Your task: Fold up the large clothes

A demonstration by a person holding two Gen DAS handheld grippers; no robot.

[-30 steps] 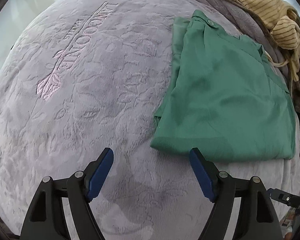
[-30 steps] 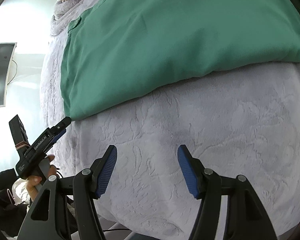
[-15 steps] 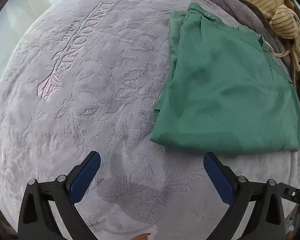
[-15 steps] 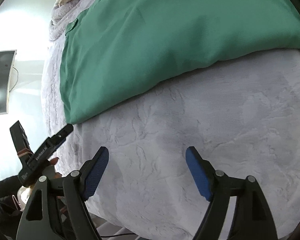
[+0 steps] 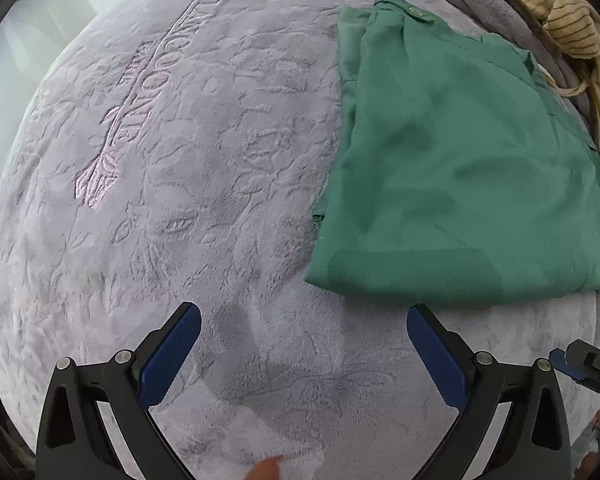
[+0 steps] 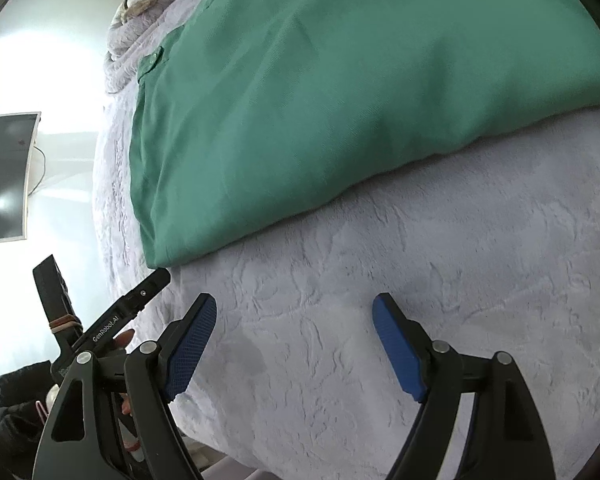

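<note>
A green garment [image 5: 452,160] lies folded in a flat rectangle on a lavender embossed blanket [image 5: 180,200]. It fills the upper part of the right wrist view [image 6: 340,100]. My left gripper [image 5: 304,348] is open and empty, just in front of the garment's near left corner. My right gripper [image 6: 294,332] is open and empty, hovering over bare blanket [image 6: 440,280] in front of the garment's near edge. The left gripper's body [image 6: 112,316] shows at the left of the right wrist view, beside the garment's corner.
A yellow striped garment [image 5: 552,4] lies bunched at the back right on a grey blanket. A dark screen [image 6: 6,176] stands on the wall at the left. The bed's front edge [image 6: 240,452] runs just below my right gripper.
Both grippers have opened wider and drawn back a little from the green garment. The garment lies as before.
</note>
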